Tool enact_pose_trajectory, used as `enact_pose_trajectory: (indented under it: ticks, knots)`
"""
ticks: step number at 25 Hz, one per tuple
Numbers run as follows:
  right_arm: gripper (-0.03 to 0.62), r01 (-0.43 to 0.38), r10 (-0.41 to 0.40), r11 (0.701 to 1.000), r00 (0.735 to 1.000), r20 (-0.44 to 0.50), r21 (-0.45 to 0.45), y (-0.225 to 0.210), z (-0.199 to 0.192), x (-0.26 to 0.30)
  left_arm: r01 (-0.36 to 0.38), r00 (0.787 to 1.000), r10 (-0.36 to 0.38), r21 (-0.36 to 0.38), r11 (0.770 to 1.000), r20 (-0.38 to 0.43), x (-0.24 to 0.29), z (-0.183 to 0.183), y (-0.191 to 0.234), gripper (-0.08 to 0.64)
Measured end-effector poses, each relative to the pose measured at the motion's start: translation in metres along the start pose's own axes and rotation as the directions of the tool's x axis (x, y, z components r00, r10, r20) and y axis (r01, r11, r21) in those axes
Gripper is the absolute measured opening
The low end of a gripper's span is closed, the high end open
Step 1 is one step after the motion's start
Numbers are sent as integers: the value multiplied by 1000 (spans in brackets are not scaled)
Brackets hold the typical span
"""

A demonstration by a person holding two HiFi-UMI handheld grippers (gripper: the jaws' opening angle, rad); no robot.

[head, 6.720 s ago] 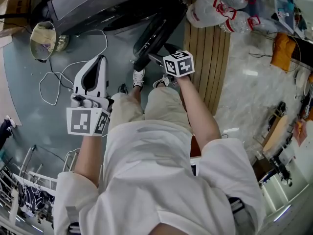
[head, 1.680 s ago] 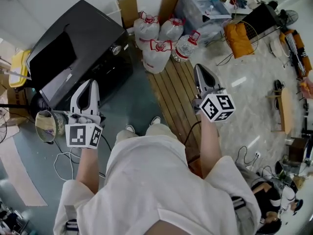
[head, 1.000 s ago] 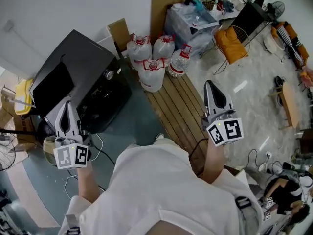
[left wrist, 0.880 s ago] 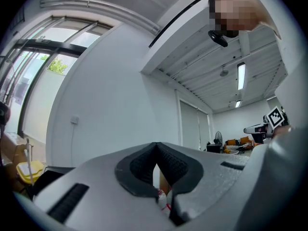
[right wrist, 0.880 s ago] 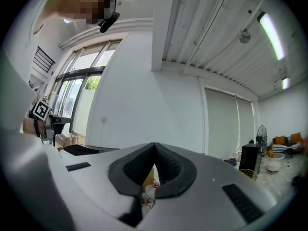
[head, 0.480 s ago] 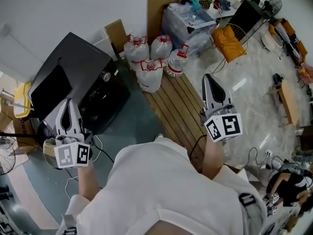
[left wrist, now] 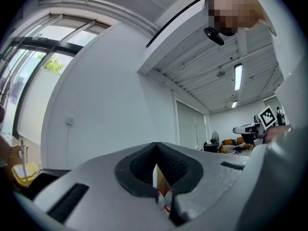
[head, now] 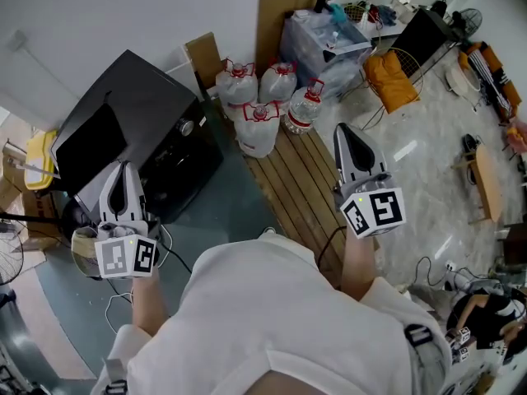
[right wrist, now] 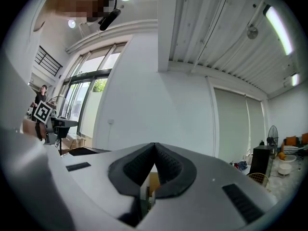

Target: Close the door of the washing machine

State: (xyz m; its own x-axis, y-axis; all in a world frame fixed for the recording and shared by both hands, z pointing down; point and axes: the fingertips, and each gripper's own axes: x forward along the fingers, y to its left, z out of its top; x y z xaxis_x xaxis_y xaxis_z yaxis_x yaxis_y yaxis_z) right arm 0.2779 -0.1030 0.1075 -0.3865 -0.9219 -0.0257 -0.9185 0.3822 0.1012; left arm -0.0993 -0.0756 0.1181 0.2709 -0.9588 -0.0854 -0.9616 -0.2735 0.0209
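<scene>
White wall, wooden floor slats, ceiling strip light, windows.

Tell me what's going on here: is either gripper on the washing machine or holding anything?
A person stands a little back from the black washing machine with a gripper in each hand, both held level in the air. The left gripper and the right gripper each have their jaws together with nothing between them, and neither touches the machine. In the head view no door stands out from the machine's front, so it looks closed. Water jugs stand beside it.
</scene>
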Motion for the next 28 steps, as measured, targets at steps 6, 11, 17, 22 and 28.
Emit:
enact_pose_trajectory:
  ticks: [6,11,17,22,28]
  knots:
    - [-2,-2,2,1000,1000,-10,-6,8,-5,2,-5,1000,5,11,1000,-7,-6,-2,-1,6]
    - [-2,-14,14,1000,1000,-12,-7,15,-10,5,-15,1000,15,14,1000,-27,-11,-8,5,6]
    - [-2,-17,16,1000,1000,-22,-10,14,-13,3,-3,1000,3,15,1000,-22,-8,-4,-2,6]
    - [-2,-20,20,1000,1000,-16,-8,14,-11,8,-2,999,2,9,1000,-33,-7,-6,-3,6]
    - [-2,-31,31,999,999,-14,-14,14,-11,9,7,1000,-6,6,1000,-29,-5,-5,-9,6]
